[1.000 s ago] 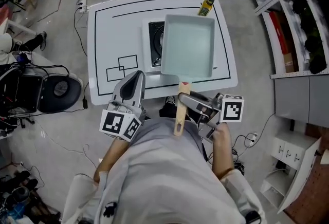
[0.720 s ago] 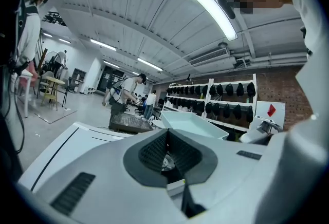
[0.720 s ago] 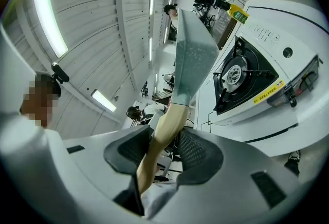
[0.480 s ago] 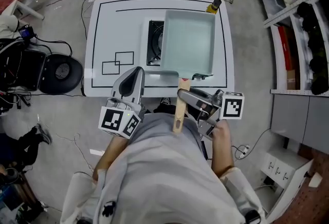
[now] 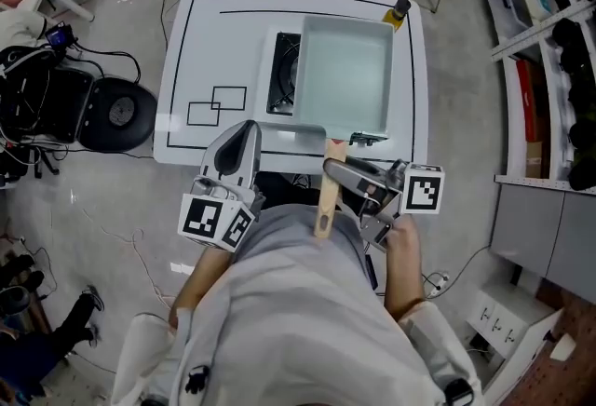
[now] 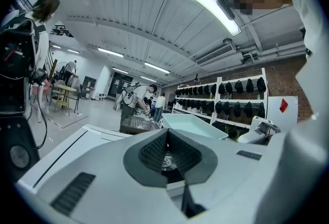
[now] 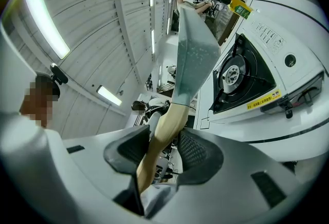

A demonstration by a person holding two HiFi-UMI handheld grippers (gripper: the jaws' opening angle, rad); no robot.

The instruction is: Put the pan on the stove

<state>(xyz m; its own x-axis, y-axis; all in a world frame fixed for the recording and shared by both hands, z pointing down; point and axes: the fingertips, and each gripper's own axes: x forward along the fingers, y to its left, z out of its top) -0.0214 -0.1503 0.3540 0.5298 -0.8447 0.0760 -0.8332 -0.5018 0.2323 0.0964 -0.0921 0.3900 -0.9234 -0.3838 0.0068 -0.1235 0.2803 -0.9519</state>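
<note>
In the head view, the right gripper [image 5: 333,173] clamps the pale wooden handle [image 5: 326,199] of the pale blue-green rectangular metal pan [image 5: 354,74], which reaches straight ahead of it over the white table [image 5: 186,50], long axis running away from the person. The pan body covers the right part of the white portable gas stove [image 5: 282,74], whose black burner shows past the pan's left edge, so I judge the burner lies forward and a little to the left of the right gripper's hold, and the carrying hand is the one to shift it. A yellow-green oil bottle with a dark cap [image 5: 399,11] stands beyond the pan's far right corner. The left gripper [image 5: 244,132] hangs near the table's near edge, well apart from the handle. In the left gripper view, the left gripper's [image 6: 167,138] ribbed dark pads meet at the tips with nothing between them, and the pan's smooth rim [image 6: 193,126] shows ahead and to the right. In the right gripper view, the right gripper [image 7: 162,151] has its textured pads pressed on both sides of the rounded handle [image 7: 164,125]; the pan's speckled matte underside [image 7: 193,58] rises ahead, apparently clear of the stove [image 7: 247,74], with its black grate and glossy white casing, so the pan looks aloft, not yet set down
</note>
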